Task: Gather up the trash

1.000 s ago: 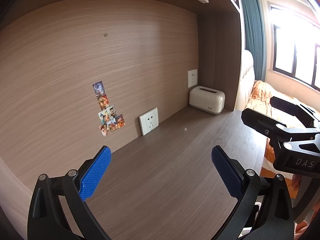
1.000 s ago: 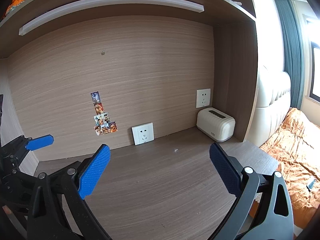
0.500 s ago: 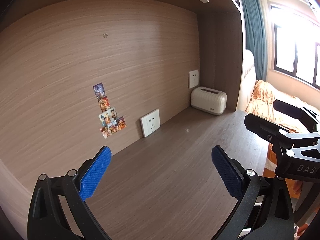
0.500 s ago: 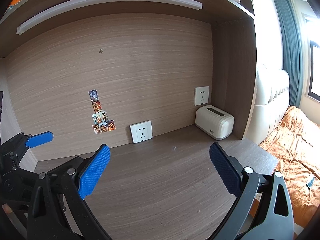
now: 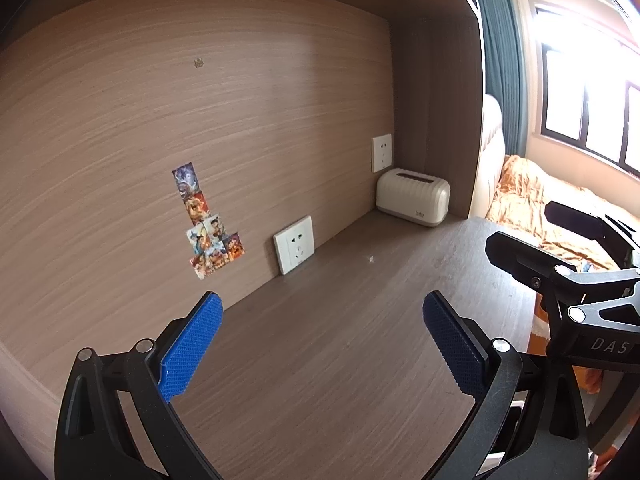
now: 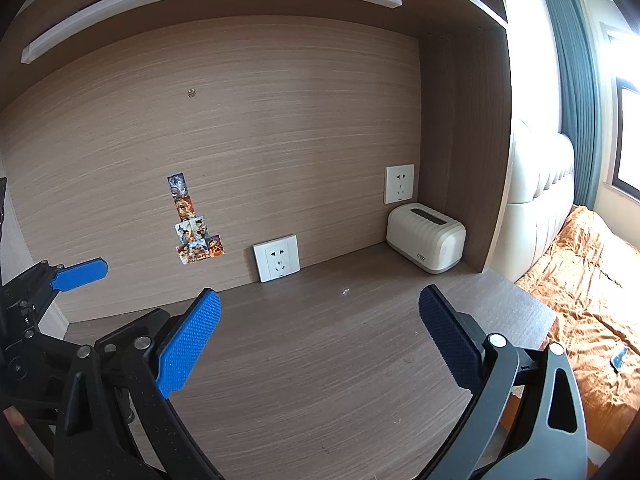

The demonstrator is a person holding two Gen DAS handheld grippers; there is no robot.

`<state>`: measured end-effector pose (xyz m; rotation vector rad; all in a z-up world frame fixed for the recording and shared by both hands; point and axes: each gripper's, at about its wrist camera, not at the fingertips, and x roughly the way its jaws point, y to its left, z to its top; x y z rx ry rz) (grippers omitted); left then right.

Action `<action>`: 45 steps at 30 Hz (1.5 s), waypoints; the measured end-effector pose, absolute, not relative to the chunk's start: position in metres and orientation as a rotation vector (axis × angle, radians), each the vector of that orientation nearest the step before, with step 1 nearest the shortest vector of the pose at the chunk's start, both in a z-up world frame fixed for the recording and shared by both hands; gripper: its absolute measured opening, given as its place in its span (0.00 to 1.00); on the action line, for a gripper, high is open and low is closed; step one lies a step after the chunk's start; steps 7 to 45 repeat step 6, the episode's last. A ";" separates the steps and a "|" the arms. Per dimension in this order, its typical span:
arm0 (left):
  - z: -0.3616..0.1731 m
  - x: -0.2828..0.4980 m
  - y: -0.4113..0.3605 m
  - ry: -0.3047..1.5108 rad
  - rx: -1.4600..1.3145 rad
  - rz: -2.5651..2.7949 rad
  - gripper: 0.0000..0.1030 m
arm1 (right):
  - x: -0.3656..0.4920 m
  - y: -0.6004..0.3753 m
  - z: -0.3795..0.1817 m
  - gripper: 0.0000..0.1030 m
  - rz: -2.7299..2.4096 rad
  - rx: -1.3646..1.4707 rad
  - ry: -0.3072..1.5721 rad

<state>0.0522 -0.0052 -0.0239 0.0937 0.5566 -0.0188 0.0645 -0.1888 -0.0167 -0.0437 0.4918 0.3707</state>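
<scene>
A tiny white scrap lies on the brown desk, a short way out from the back panel; it also shows in the right wrist view as the scrap. My left gripper hovers open over the desk's near part, nothing between its blue pads. My right gripper is open and empty as well, well short of the scrap. In the left wrist view the right gripper appears at the right side. In the right wrist view a blue pad of the left gripper shows at the left edge.
A cream ribbed box stands in the desk's back right corner. Two wall sockets and a strip of stickers sit on the back panel. A shelf with a light bar hangs overhead. A bed with an orange blanket lies to the right.
Both views have drifted only slightly; the grippers stay open and hold nothing.
</scene>
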 end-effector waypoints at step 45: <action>-0.032 0.071 0.007 0.604 0.060 -0.014 0.95 | 0.073 -0.181 -0.021 0.96 0.354 -0.054 0.512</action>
